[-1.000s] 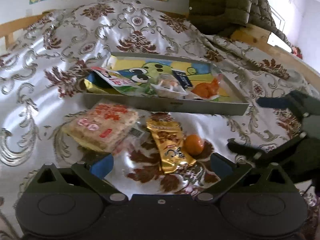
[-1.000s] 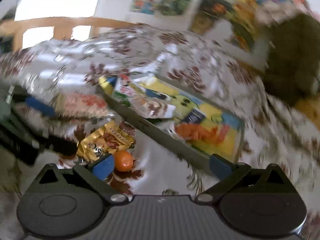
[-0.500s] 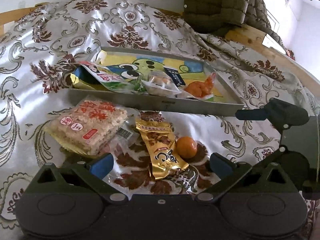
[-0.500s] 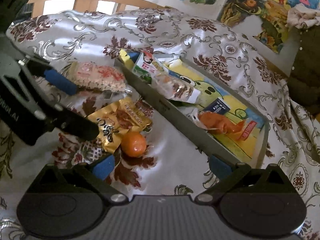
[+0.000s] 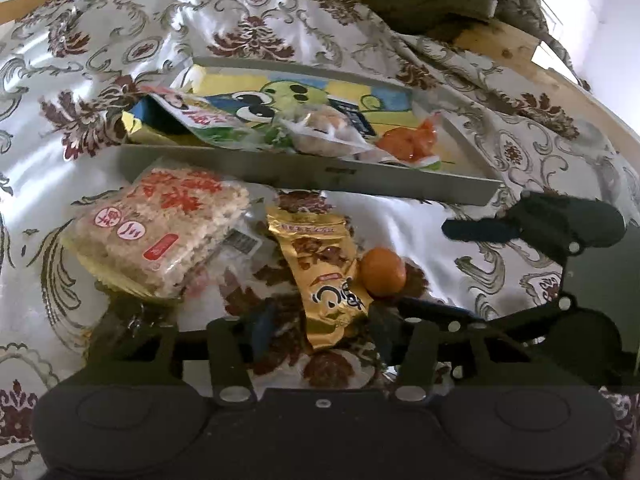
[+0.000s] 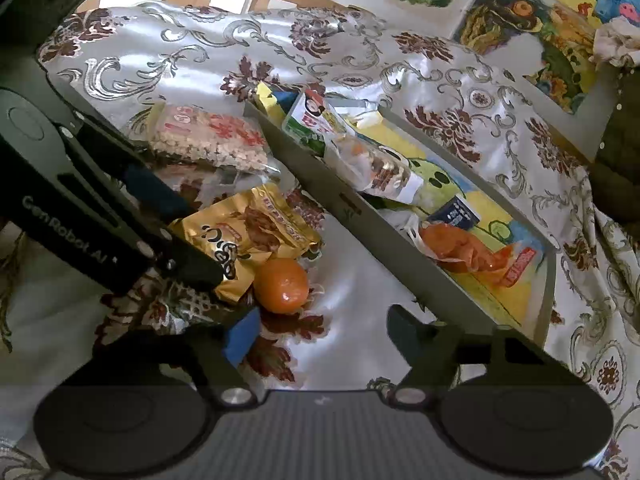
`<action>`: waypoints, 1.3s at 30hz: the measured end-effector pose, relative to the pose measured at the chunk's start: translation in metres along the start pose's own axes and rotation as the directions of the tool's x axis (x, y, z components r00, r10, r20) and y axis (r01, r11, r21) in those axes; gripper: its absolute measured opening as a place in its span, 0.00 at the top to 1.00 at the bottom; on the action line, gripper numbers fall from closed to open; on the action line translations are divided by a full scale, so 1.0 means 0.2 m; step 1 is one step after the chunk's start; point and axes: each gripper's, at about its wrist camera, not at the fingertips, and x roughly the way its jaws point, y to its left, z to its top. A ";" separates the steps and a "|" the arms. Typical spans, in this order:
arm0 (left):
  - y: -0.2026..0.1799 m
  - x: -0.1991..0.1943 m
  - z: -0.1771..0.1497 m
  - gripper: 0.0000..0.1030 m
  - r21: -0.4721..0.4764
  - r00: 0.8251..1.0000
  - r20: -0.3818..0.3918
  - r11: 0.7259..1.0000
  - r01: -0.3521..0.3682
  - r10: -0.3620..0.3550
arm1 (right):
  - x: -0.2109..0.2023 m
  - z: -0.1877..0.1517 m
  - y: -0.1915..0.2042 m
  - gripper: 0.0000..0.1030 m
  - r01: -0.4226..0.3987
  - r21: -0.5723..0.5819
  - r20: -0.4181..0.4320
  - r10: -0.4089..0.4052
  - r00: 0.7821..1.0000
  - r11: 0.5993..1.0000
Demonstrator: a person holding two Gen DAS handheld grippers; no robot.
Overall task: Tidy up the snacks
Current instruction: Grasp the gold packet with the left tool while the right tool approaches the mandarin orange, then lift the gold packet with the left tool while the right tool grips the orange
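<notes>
Left gripper [image 5: 320,326] is hovering low over the gold snack packet [image 5: 320,268], fingers standing partly apart on either side of the packet's near end, not pressing on it. Right gripper [image 6: 322,334] is sitting with fingers wide, holding nothing, the orange [image 6: 281,286] lying just ahead of its left finger [image 6: 240,336]. The orange is touching the gold packet's edge on the patterned cloth [image 5: 400,216]. Rice cracker pack [image 5: 160,224] is lying left of the gold packet, against the grey tray [image 5: 304,176] wall. Inside the tray: a green-and-white pouch [image 5: 208,120], a clear wrapped bun [image 5: 324,132], an orange-red pack [image 5: 412,142]
</notes>
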 end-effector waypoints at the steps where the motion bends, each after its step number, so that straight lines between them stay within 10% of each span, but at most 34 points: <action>1: 0.00 0.00 0.00 0.51 -0.006 1.000 0.000 1.000 0.003 -0.003 | 0.01 0.00 0.00 0.37 -0.004 0.002 -0.001 0.004 1.000 1.000; 20: 0.04 0.06 0.03 0.46 -0.064 1.000 -0.011 0.998 0.027 -0.028 | 0.09 0.03 0.05 0.45 -0.015 0.016 0.011 0.015 1.000 1.000; 26: 0.05 0.05 0.03 0.55 -0.075 1.000 -0.007 0.997 0.010 -0.011 | 0.09 0.03 0.08 0.64 -0.043 -0.017 0.016 0.043 0.999 0.999; 39: 0.01 0.04 0.03 0.69 -0.034 1.000 0.003 0.999 0.004 -0.003 | 0.08 0.03 0.08 0.66 -0.046 0.016 0.027 0.046 0.999 0.999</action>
